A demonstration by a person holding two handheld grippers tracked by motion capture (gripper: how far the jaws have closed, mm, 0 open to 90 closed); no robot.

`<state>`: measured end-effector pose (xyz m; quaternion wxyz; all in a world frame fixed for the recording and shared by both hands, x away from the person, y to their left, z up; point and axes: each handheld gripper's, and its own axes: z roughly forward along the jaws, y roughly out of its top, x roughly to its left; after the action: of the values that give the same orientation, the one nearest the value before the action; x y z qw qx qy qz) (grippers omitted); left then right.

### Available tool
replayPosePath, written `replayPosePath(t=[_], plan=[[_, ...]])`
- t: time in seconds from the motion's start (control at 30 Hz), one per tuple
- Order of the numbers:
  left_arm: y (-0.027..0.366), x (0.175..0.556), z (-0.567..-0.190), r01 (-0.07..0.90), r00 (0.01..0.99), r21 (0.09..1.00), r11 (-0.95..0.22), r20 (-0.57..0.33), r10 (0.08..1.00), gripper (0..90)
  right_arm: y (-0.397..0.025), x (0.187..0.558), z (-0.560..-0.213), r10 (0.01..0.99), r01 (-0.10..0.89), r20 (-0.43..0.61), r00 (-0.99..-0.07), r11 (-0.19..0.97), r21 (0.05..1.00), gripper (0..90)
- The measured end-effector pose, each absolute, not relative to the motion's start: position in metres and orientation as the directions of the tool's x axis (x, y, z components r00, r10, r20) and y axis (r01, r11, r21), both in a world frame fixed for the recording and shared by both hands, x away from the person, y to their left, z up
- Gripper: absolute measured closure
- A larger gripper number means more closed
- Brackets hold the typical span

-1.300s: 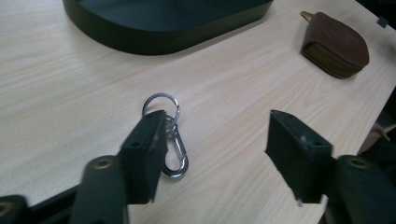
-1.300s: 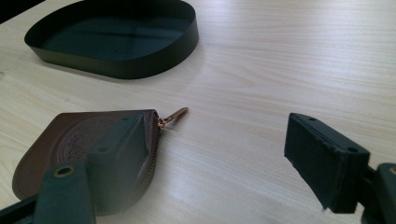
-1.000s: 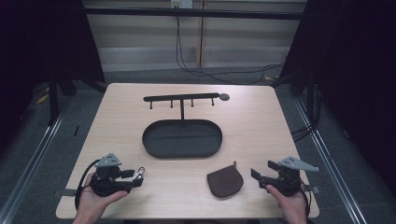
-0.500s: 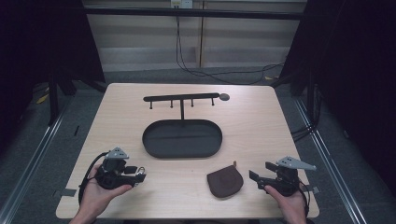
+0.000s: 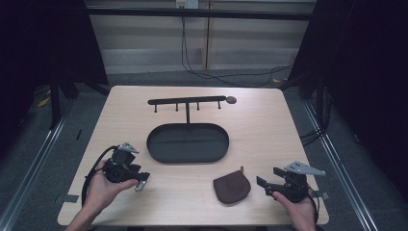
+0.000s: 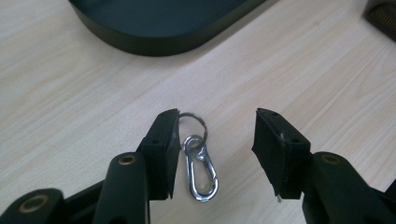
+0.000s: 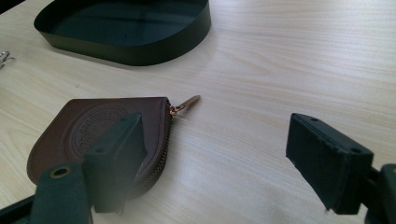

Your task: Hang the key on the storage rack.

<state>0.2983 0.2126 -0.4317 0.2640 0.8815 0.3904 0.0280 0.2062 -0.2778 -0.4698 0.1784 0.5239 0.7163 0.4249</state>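
Two hand-held grippers sit low over a pale wooden table (image 5: pixel 269 125), one at each near corner, seen from the high view. The left gripper (image 5: pixel 139 180) hovers at the front left, its jaws spread wide and holding nothing; the left gripper view alone reveals why it matters, showing one silver carabiner clip (image 6: pixel 201 170) with a small key ring (image 6: pixel 191 122) lying flat on the wood between the open jaws, close to the left jaw and apart from the right one. From above, that clip is only a small bright glint at the gripper's tip.

The right gripper (image 5: pixel 267 180) rests at the front right, jaws likewise parted and empty. One brown zip pouch (image 5: pixel 232 187) lies just beside it, toward the table's middle. The right gripper view adds detail the overhead camera cannot: an embossed round seal on the pouch's face and a copper-coloured zip pull (image 7: pixel 186 103) pointing away from it, with the left jaw standing in front of the pouch's near edge; whether it touches cannot be told.

One dark oval tray (image 5: pixel 187 143) sits at the table's centre, empty. Behind it stands one black hook rail (image 5: pixel 186 101) on a single post, carrying four short pegs, a detail seen from overhead.
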Motion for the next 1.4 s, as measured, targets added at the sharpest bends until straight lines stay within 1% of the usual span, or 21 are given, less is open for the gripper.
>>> replayPosePath(t=[0.23, 0.27, 0.4, 0.53, 0.6, 0.7, 0.87, 1.0, 1.4], plan=[[0.208, 0.311, -0.443, 0.699, 0.686, 0.419, -0.579, -0.167, 0.708, 52.8, -0.277, 0.207, -0.470, 0.901, 0.604, 0.188, -0.390, 0.096, 0.791, 19.4], [0.205, 0.313, -0.447, 0.703, 0.686, 0.396, -0.591, -0.157, 0.711, 52.5, -0.278, 0.207, -0.470, 0.902, 0.605, 0.190, -0.388, 0.094, 0.791, 19.2], [0.203, 0.317, -0.450, 0.713, 0.679, 0.368, -0.597, -0.149, 0.719, 52.0, -0.278, 0.208, -0.471, 0.901, 0.610, 0.195, -0.387, 0.091, 0.787, 19.1], [0.201, 0.319, -0.450, 0.719, 0.667, 0.369, -0.588, -0.129, 0.734, 52.8, -0.278, 0.208, -0.471, 0.901, 0.612, 0.196, -0.386, 0.092, 0.785, 19.1], [0.198, 0.320, -0.450, 0.709, 0.685, 0.343, -0.617, -0.124, 0.718, 54.4, -0.278, 0.208, -0.471, 0.902, 0.613, 0.195, -0.386, 0.092, 0.785, 19.1], [0.195, 0.321, -0.450, 0.707, 0.689, 0.332, -0.625, -0.124, 0.714, 56.0, -0.278, 0.208, -0.471, 0.903, 0.615, 0.195, -0.384, 0.092, 0.783, 19.1], [0.190, 0.324, -0.453, 0.702, 0.701, 0.301, -0.646, -0.132, 0.700, 55.8, -0.278, 0.208, -0.472, 0.902, 0.615, 0.193, -0.385, 0.096, 0.782, 19.1], [0.185, 0.326, -0.459, 0.697, 0.710, 0.263, -0.667, -0.116, 0.695, 55.8, -0.278, 0.208, -0.472, 0.902, 0.616, 0.194, -0.386, 0.096, 0.782, 19.1], [0.180, 0.327, -0.466, 0.695, 0.710, 0.242, -0.677, -0.082, 0.700, 58.7, -0.277, 0.209, -0.472, 0.903, 0.620, 0.187, -0.388, 0.105, 0.778, 19.3]])
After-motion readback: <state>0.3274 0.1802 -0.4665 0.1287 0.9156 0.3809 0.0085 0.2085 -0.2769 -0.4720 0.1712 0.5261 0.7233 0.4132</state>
